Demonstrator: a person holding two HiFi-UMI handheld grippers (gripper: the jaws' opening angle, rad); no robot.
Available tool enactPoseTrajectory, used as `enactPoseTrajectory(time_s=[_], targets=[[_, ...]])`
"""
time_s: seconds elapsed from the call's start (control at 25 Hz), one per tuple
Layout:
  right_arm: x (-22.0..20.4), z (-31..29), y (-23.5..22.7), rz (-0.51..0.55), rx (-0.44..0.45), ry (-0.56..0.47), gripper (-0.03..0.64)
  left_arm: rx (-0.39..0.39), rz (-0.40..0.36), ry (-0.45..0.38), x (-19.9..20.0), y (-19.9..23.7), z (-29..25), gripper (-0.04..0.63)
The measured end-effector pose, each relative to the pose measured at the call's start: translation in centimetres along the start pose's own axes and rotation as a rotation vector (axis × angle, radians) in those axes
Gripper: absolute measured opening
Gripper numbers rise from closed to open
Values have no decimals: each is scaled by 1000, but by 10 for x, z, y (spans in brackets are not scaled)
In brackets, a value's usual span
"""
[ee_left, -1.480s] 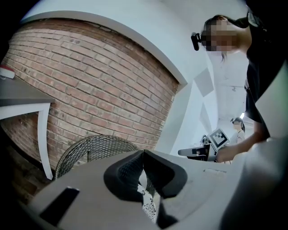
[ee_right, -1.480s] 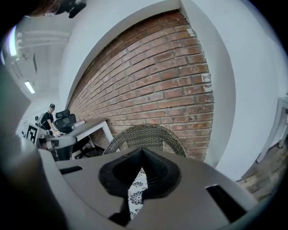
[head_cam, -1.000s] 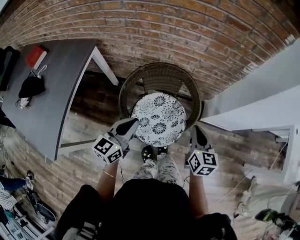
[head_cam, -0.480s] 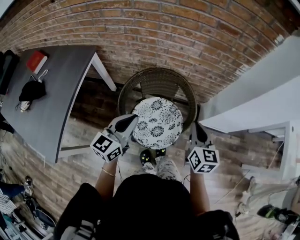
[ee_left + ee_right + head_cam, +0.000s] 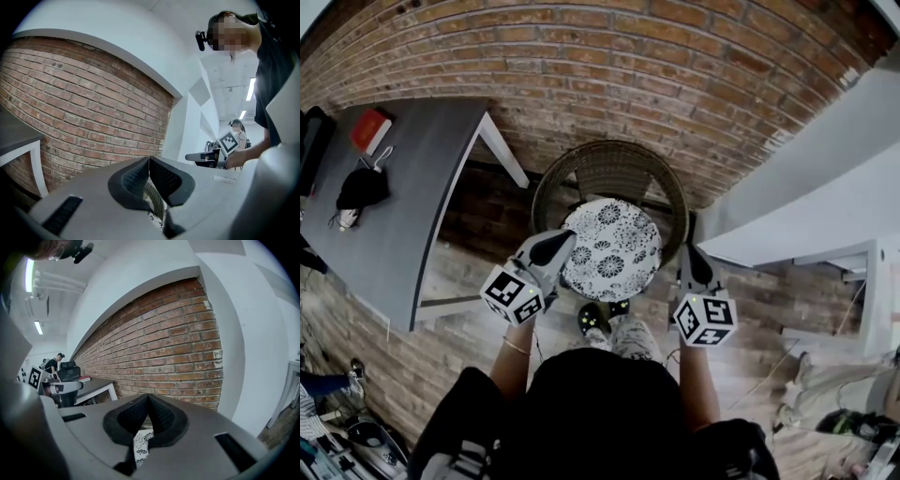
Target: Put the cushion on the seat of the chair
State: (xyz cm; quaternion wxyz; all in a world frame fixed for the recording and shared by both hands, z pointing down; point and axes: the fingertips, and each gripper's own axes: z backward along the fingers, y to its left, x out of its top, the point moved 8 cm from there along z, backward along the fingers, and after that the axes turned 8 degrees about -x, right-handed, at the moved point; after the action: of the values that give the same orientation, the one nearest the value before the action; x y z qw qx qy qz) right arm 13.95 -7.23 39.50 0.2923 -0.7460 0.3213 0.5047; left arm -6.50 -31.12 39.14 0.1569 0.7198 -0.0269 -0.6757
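Both tongs are clenched tight with nothing pinched in them. The left gripper (image 5: 563, 243) points level, with its tip over the left edge of the cushion in the head view. Its own view shows the pads meeting at the tip, with a strip of wicker and a bit of floral print peeking through the gap below them. The right gripper (image 5: 690, 250) tilts down a little, out by the chair's right rim and apart from the cushion, and its pads are pressed together too.

Biggest thing in view is the red brick wall (image 5: 609, 66) across the back. A long grey table with white legs (image 5: 412, 216) runs down the left side over the wood-plank floor (image 5: 469, 328), and a white ledge (image 5: 825, 197) juts in on the right. Between them, up against the wall, sits the round brown wicker chair (image 5: 546, 183). The round white cushion with the black flower print (image 5: 614, 251) lies flat on its seat, inside the curve of the backrest.

Small stuff: a black floppy thing (image 5: 362, 186) and a red flat box (image 5: 371, 129) sit on the far end of the table. The person's dark shoes with green dots (image 5: 593, 320) are on the floor just in front of the chair.
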Motion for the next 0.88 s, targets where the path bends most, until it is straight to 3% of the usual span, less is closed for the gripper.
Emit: enactPoseTrajectory(time_s=[0.88], targets=[[-6, 10, -9, -15, -15, 0, -2, -30, 7, -20, 2, -13, -9, 6]])
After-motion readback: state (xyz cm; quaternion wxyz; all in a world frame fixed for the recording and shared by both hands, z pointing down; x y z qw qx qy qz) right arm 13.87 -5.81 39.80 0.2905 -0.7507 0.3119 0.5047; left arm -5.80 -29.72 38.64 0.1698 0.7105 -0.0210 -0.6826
